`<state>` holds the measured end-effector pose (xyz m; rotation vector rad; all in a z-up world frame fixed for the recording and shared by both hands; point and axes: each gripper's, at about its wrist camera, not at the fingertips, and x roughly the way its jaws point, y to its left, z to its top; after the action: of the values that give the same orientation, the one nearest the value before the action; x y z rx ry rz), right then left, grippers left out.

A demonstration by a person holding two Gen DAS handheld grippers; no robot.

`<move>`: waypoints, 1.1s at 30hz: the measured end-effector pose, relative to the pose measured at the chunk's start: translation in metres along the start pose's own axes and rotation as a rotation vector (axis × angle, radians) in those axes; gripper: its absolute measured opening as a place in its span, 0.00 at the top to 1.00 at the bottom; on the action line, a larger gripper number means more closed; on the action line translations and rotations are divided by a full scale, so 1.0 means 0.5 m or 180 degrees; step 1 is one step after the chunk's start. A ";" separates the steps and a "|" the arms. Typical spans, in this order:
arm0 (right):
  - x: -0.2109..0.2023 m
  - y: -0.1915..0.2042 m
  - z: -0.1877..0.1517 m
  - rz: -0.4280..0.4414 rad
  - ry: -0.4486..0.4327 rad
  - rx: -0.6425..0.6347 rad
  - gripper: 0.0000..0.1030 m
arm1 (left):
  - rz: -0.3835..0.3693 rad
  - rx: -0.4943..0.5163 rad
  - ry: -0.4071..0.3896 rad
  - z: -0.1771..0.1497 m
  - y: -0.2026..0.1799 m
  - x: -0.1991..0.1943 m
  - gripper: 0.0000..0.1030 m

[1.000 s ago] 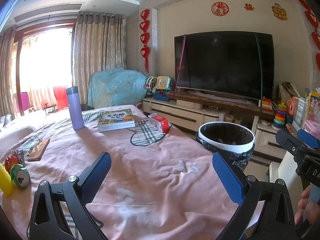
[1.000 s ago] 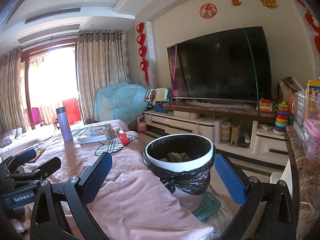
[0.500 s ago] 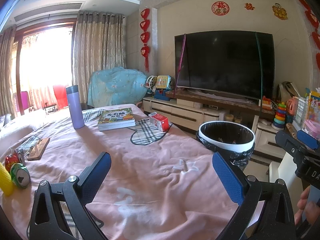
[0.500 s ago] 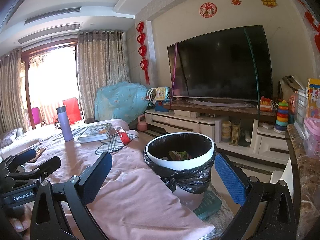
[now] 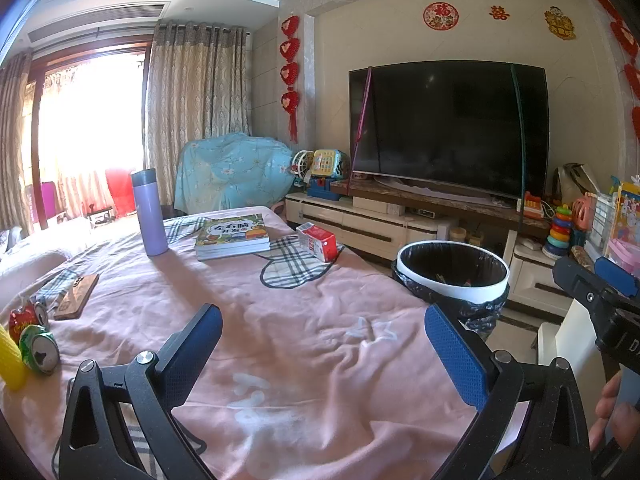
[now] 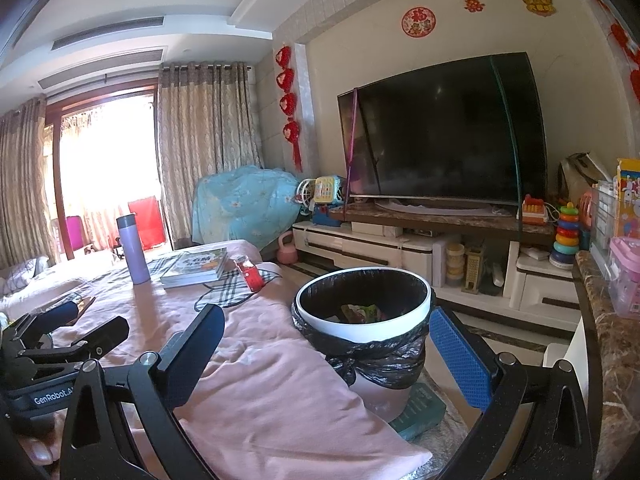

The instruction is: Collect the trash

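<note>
A white-rimmed trash bin [image 5: 452, 280] with a black liner stands past the table's right edge; in the right wrist view the bin [image 6: 362, 326] holds some wrappers. A red and white carton [image 5: 317, 241] lies on the pink tablecloth beside a book; it also shows in the right wrist view [image 6: 249, 273]. A crushed green can [image 5: 39, 354] and a red can [image 5: 22, 319] lie at the table's left edge. My left gripper [image 5: 322, 352] is open and empty above the cloth. My right gripper [image 6: 326, 352] is open and empty, just in front of the bin.
A purple flask [image 5: 149, 213], a stack of books [image 5: 232, 237] and a wooden phone-like slab [image 5: 77, 296] sit on the table. A yellow object [image 5: 10, 362] lies at far left. A TV cabinet [image 5: 400, 228] with toys stands behind the bin.
The right gripper has drifted slightly back from the bin, which now sits a little lower in its view. The left gripper has hardly moved.
</note>
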<state>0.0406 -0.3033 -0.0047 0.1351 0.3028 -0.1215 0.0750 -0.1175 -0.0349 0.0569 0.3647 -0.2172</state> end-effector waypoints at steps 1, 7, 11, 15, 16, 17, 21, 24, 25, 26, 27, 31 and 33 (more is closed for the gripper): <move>0.000 -0.001 0.000 0.0002 0.0000 0.0000 0.00 | -0.0006 -0.0003 0.0005 0.000 0.000 0.000 0.01; 0.000 0.000 0.000 0.0002 -0.0002 0.0000 0.00 | -0.0010 -0.0003 0.0011 -0.002 0.000 0.000 0.01; 0.000 0.002 0.001 0.0010 0.0000 -0.0002 0.00 | -0.0009 -0.0001 0.0016 -0.002 0.000 0.000 0.01; 0.001 0.006 0.001 0.0027 0.0000 -0.0005 0.00 | -0.0018 0.0005 0.0014 -0.002 0.000 0.000 0.01; 0.000 0.006 0.001 0.0030 0.0000 -0.0005 0.00 | -0.0018 0.0012 0.0011 -0.002 0.000 -0.001 0.01; 0.000 0.005 0.001 0.0034 0.0000 -0.0001 0.00 | -0.0018 0.0014 0.0009 -0.002 0.000 -0.001 0.01; 0.001 0.008 0.000 0.0042 -0.0002 0.0003 0.00 | -0.0015 0.0019 0.0013 -0.002 -0.001 -0.002 0.01; 0.000 0.010 0.000 0.0046 0.0002 0.0008 0.00 | -0.0020 0.0014 0.0022 -0.003 -0.002 -0.002 0.01; -0.001 0.010 0.000 0.0051 0.0002 0.0009 0.00 | -0.0022 0.0019 0.0025 -0.001 -0.001 -0.002 0.01; 0.000 0.011 0.000 0.0054 0.0005 0.0011 0.00 | -0.0022 0.0018 0.0023 -0.001 -0.001 -0.001 0.01; 0.000 0.012 0.000 0.0055 0.0008 0.0012 0.00 | -0.0022 0.0017 0.0024 -0.001 -0.001 -0.001 0.01; 0.000 0.011 -0.001 0.0058 0.0016 0.0014 0.00 | -0.0033 0.0014 0.0042 0.000 0.002 0.002 0.01; 0.003 0.010 -0.002 0.0061 0.0034 0.0017 0.00 | -0.0036 0.0016 0.0046 0.001 0.003 0.003 0.01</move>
<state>0.0426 -0.2985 -0.0055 0.1441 0.3118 -0.1027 0.0766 -0.1166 -0.0351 0.0612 0.3789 -0.2289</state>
